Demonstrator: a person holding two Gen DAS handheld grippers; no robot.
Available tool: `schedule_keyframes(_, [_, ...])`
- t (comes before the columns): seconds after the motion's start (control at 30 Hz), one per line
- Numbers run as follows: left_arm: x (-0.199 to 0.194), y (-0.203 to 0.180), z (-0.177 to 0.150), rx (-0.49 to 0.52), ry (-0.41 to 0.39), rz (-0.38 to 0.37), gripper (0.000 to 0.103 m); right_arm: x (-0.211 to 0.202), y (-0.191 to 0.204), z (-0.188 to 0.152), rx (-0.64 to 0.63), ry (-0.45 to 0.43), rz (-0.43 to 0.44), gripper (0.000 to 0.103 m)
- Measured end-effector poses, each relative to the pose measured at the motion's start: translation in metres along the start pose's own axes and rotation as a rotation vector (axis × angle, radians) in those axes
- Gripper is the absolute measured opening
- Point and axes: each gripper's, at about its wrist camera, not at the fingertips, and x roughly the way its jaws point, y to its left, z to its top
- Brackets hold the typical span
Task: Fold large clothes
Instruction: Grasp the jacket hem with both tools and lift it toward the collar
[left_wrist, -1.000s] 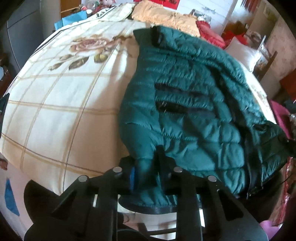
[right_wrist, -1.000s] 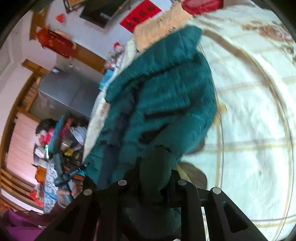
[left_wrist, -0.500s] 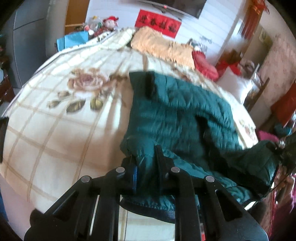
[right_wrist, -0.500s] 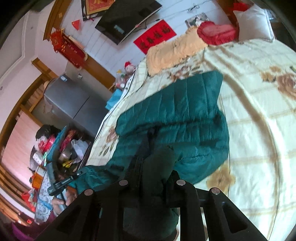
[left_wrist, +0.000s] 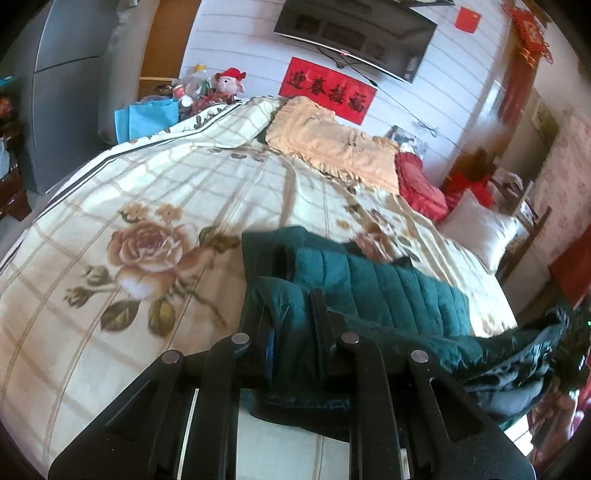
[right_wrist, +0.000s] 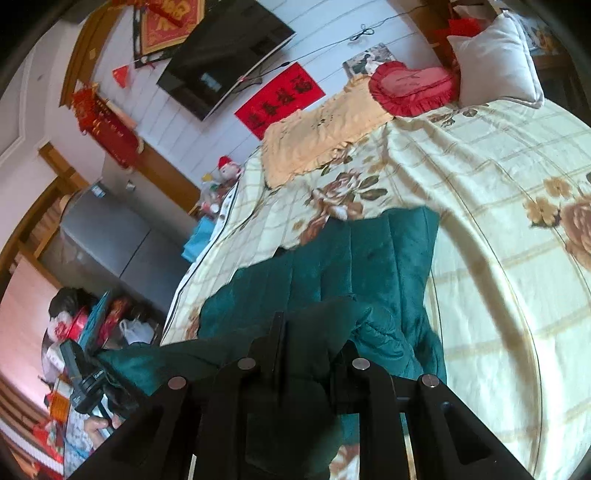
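Both claws, left claw (left_wrist: 291, 325) and right claw (right_wrist: 314, 347), clamped on the near hem of the green jacket (right_wrist: 351, 266), now lifted well higher off the bed (left_wrist: 110, 184) than a second ago (likely mid-fold toward the collar).

My left wrist camera looks forward along my left gripper (left_wrist: 291, 325), close over the near edge of the bed (left_wrist: 110, 280), facing the far wall with the television (left_wrist: 354, 33). My right wrist camera, rolled sideways, looks along my right gripper (right_wrist: 314, 339) toward that wall. Both views share the green jacket (left_wrist: 388, 295) (right_wrist: 354, 266), bed, red banner (left_wrist: 327, 94) (right_wrist: 280, 98) and television.
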Motion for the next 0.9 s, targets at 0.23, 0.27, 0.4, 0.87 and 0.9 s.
schedule_keyframes(0.23, [0.065,-0.003,0.03,-0.025,0.016,0.076,0.015,0.045,-0.011,0.038,0.035,0.009,-0.083,0.016])
schedule_keyframes(0.27, [0.073,-0.001,0.033,-0.029,0.018,0.088,0.015,0.052,-0.014,0.043,0.042,0.009,-0.097,0.016])
schedule_keyframes(0.4, [0.11,0.005,0.044,-0.059,0.044,0.133,0.015,0.079,-0.035,0.059,0.096,0.012,-0.148,0.016])
schedule_keyframes(0.87, [0.173,-0.001,0.038,-0.018,0.043,0.248,0.016,0.131,-0.075,0.075,0.24,0.016,-0.138,0.036])
schedule_keyframes(0.9, [0.173,-0.001,0.038,-0.014,0.043,0.245,0.016,0.127,-0.073,0.076,0.232,0.009,-0.13,0.045])
